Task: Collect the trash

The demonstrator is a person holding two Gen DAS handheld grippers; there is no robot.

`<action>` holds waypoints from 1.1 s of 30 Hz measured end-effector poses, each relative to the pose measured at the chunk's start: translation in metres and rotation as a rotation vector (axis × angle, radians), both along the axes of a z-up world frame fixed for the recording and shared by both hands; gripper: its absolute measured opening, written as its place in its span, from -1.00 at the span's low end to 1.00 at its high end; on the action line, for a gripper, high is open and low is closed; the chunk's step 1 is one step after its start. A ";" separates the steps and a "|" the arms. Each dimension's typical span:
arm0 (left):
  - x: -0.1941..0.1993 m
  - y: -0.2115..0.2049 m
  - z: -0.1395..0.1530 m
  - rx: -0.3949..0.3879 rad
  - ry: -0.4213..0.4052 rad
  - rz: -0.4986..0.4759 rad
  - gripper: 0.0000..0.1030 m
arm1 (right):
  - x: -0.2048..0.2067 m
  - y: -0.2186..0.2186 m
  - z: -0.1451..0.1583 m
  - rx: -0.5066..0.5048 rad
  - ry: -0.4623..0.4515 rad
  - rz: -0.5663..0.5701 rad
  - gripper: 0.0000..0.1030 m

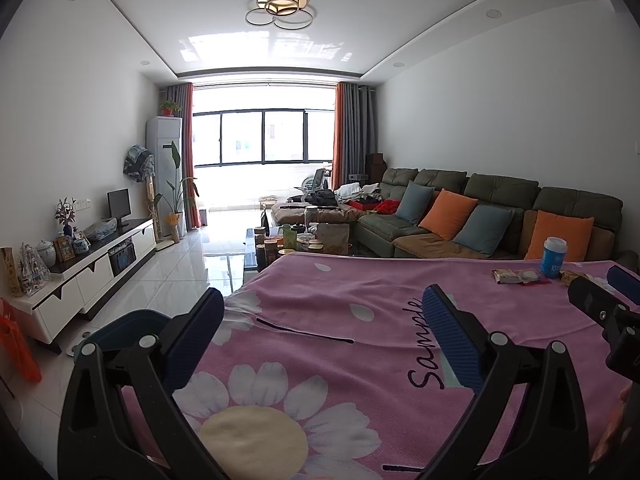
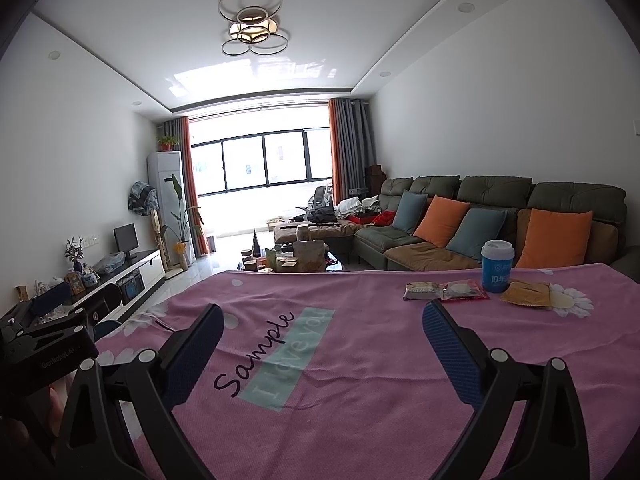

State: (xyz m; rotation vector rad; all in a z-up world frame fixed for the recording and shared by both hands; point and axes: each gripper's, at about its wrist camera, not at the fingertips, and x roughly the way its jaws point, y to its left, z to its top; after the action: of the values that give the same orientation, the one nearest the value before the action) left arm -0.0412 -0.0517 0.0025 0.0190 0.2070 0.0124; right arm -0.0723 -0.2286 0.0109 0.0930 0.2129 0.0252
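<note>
A table under a pink flowered cloth (image 2: pixel 360 360) fills both views. Trash lies in its far right part: a dark wrapper (image 2: pixel 422 291), a red and clear wrapper (image 2: pixel 464 292), a yellow-brown wrapper (image 2: pixel 526 294) and an upright blue and white cup (image 2: pixel 496 266). The left wrist view shows the same cup (image 1: pixel 554 257) and wrappers (image 1: pixel 516 276) at the far right. My right gripper (image 2: pixel 324 324) is open above the cloth, short and left of the trash. My left gripper (image 1: pixel 322 312) is open over the table's left part, holding nothing.
A dark blue rounded object (image 1: pixel 120 328) stands on the floor by the table's left edge, with an orange bag (image 1: pixel 18 344) further left. A cluttered coffee table (image 2: pixel 292 260) lies beyond the table. A sofa with cushions (image 2: pixel 480 216) is at right and a TV cabinet (image 1: pixel 100 264) at left.
</note>
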 end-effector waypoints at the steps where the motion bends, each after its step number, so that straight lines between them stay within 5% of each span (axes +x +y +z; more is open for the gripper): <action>1: 0.000 0.000 0.000 -0.001 0.000 -0.001 0.89 | 0.000 -0.001 0.000 0.000 0.001 0.000 0.87; 33: -0.001 0.001 0.000 -0.001 0.008 0.003 0.89 | -0.001 0.000 0.003 0.004 -0.001 -0.001 0.87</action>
State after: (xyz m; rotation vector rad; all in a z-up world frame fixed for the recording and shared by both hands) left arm -0.0419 -0.0508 0.0028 0.0174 0.2153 0.0150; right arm -0.0731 -0.2285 0.0142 0.0974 0.2121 0.0244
